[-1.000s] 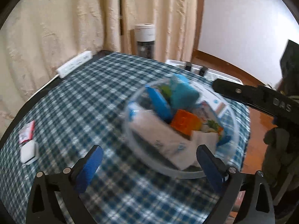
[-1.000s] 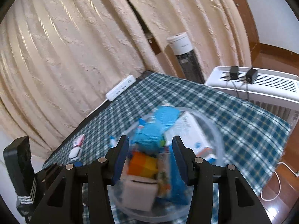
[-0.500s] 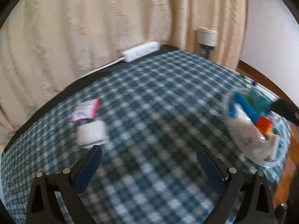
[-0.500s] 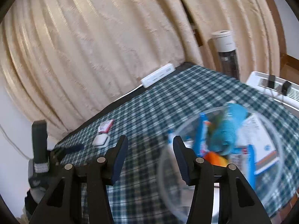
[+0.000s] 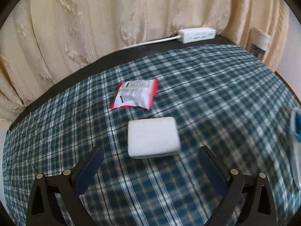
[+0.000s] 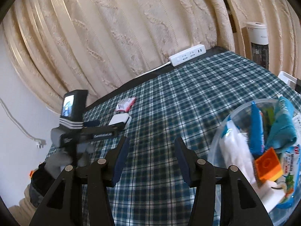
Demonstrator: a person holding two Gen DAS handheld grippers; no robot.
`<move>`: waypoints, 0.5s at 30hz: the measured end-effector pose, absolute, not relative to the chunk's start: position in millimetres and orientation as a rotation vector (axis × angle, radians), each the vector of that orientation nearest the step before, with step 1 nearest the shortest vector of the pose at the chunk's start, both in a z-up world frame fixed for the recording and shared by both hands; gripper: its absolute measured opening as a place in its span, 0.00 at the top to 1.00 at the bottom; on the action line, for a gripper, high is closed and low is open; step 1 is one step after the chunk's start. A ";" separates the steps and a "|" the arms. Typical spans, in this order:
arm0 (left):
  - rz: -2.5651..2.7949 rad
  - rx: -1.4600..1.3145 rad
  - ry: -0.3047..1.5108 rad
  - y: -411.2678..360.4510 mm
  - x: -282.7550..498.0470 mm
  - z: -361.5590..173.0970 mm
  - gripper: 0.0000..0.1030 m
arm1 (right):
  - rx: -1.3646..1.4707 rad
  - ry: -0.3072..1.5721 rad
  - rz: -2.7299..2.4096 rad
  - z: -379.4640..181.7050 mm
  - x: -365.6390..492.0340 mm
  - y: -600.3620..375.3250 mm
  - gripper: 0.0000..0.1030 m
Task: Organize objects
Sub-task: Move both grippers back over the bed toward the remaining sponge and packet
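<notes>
On the checked tablecloth (image 5: 216,98), a clear bowl (image 6: 222,137) of sorted items is seen beside the empty, spread right gripper (image 6: 151,158). The white block (image 5: 152,137), judged light and soft, lies just ahead of the spread left gripper (image 5: 150,166), to be pinched across its side faces. Beyond it, the red-edged packet (image 5: 136,95) looks thin and slippery.

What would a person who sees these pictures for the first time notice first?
The clear bowl at the right of the right wrist view catches the eye, heaped with bright things such as an orange block and a blue cloth. In the left wrist view, a white pad lies on the checked tablecloth just ahead of the open left gripper, with a red and white packet behind it.
</notes>
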State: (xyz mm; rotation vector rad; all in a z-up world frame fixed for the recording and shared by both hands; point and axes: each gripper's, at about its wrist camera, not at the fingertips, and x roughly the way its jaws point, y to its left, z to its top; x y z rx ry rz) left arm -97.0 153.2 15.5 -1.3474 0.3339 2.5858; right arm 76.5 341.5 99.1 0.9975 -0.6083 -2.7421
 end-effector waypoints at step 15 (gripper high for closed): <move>2.548 -1.414 0.227 143.2 -119.7 -5.1 0.19 | 1.093 -0.598 -2.707 85.6 46.6 327.6 0.50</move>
